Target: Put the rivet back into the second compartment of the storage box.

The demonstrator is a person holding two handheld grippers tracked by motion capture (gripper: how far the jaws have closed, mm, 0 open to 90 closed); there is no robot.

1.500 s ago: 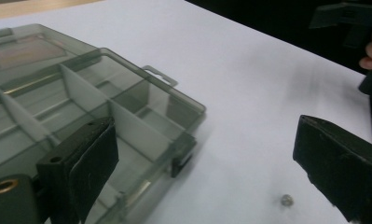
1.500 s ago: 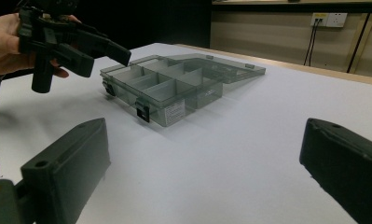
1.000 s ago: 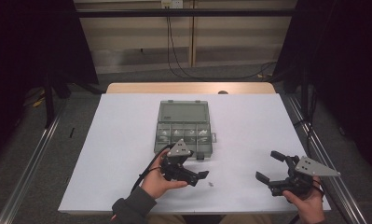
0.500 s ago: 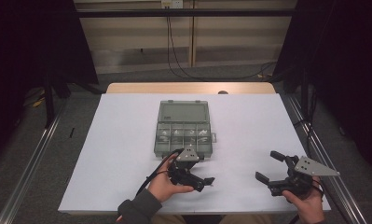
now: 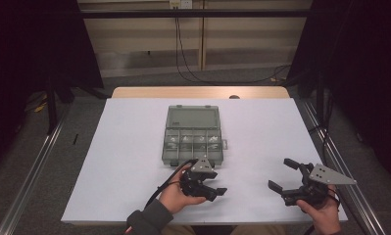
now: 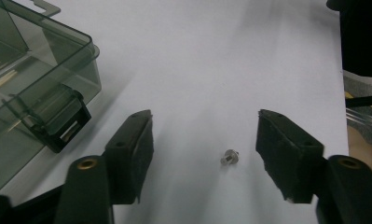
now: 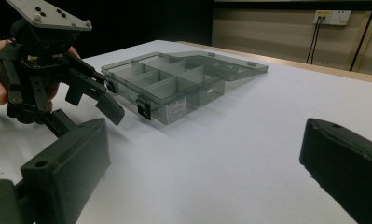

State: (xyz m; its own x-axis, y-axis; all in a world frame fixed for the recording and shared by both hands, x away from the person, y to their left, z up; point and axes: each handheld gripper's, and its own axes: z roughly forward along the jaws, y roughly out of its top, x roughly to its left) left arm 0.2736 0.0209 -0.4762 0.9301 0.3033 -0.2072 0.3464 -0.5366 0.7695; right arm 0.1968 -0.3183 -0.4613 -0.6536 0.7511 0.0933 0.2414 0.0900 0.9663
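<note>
Screw (image 6: 230,157), small and silver, lies on the white desk (image 5: 129,147) between the spread jaws of the left tongs (image 6: 204,158), nearer the right-hand jaw in the left gripper view and touching neither. Left tongs (image 5: 217,188) released; jaws wide apart, low over the desk surface. A hand (image 5: 181,196) with a dark sleeve holds them near the front edge of the desk, just in front of the organizer box (image 5: 192,134).

Organizer box: smoky transparent plastic, lid swung open and lying flat on the far side. Near half is split by partitions into several compartments; small pale items sit in some of them, too small to identify from the high view. In the left gripper view, a front corner of the box (image 6: 39,84) with a dark latch (image 6: 62,123) sits just beside the left-hand jaw, not touching it.

Right tongs (image 5: 283,176) released as well, jaws wide apart, held by the other hand (image 5: 323,213) at the front right of the desk, well apart from the box and pointing toward the left tongs. The right gripper view shows the left tongs (image 7: 93,95) beside the box (image 7: 174,81), with bare desk between its own two jaws.
</note>
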